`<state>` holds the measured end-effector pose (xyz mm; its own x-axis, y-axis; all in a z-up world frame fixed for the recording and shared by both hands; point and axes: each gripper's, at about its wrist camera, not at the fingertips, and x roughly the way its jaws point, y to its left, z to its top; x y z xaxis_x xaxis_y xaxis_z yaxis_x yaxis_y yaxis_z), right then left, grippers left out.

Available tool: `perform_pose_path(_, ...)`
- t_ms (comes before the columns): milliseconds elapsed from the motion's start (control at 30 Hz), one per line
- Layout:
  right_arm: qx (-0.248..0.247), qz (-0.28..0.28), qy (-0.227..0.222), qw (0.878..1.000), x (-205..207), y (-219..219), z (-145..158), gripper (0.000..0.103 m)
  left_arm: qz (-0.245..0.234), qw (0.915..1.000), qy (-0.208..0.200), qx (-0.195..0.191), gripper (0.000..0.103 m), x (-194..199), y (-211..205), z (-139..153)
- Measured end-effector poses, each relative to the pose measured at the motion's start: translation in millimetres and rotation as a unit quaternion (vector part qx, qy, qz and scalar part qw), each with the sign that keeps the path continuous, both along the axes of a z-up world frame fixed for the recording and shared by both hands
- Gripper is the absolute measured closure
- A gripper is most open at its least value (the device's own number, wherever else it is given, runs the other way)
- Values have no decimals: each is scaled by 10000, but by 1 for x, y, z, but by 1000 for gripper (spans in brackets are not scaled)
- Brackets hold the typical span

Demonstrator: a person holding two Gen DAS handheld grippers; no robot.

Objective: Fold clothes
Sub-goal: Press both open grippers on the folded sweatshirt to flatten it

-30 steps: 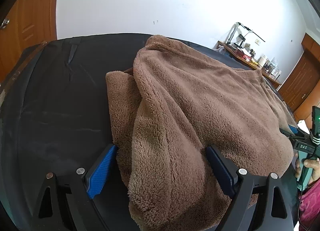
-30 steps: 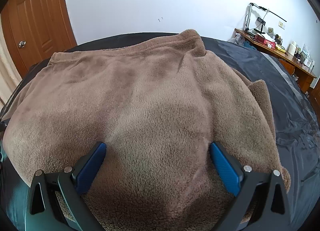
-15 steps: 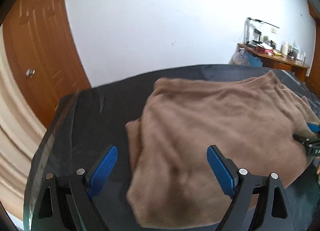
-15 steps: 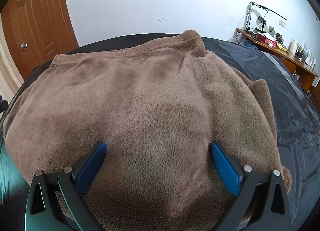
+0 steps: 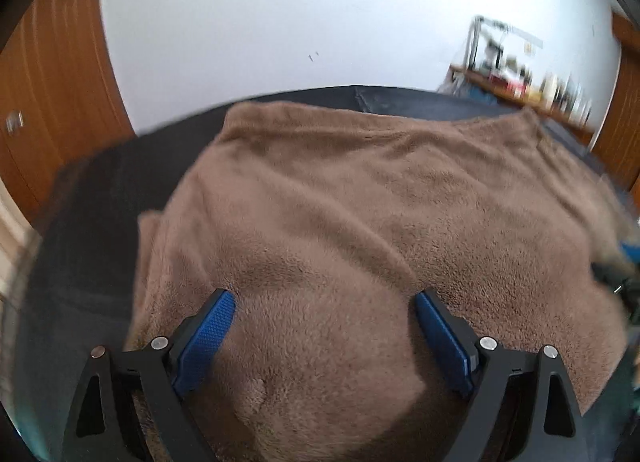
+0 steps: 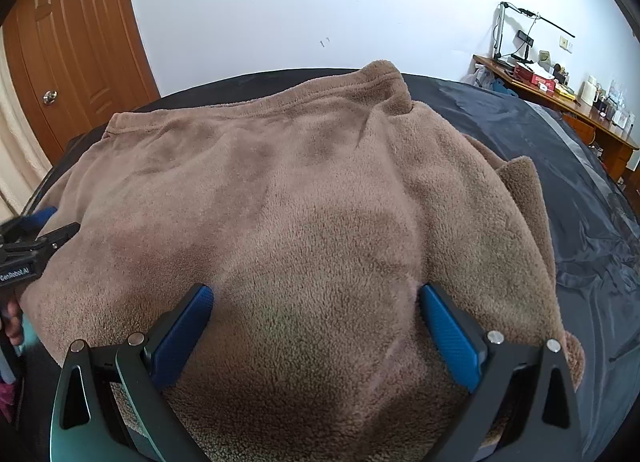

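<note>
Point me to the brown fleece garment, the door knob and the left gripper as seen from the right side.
brown fleece garment (image 6: 304, 221): right wrist view, middle of its top layer.
door knob (image 6: 50, 97): right wrist view, the round metal knob.
left gripper (image 6: 38, 240): right wrist view, its black finger tips at the garment's edge.

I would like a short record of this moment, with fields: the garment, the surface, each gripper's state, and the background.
garment: brown fleece garment, partly folded, spread on the surface
surface: black sheet, wrinkled on the right
left gripper: open, fingers over the fleece near its left edge
right gripper: open, fingers over the near fleece edge
background: wooden door, white wall, cluttered desk
image quality: left wrist view blurred
</note>
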<state>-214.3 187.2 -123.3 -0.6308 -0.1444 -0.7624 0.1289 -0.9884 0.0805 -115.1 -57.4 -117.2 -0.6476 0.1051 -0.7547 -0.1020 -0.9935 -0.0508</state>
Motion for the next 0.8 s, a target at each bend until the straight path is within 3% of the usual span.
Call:
perform_pose_path(100, 20, -3, -4, 10000, 0, 0, 0, 1, -71, 9993, -82, 354, 9, 1, -11, -2)
perform_pose_path(300, -221, 46, 173, 9996, 12, 9, 7, 1, -162, 9993, -81, 340, 9, 3, -11, -1)
perform_pose_path(533, -1266, -710, 500, 9881, 68, 74, 40, 1, -196, 9992, -81, 334, 9, 4, -13, 0)
perform_pose_path(633, -1278, -1132, 543, 9838, 82, 98, 47, 1, -191, 9993, -79, 326, 9, 5, -12, 1)
perform_pose_path(800, -1371, -1357, 491, 9800, 83, 117, 42, 1, -192, 9992, -80, 330, 9, 4, -12, 1)
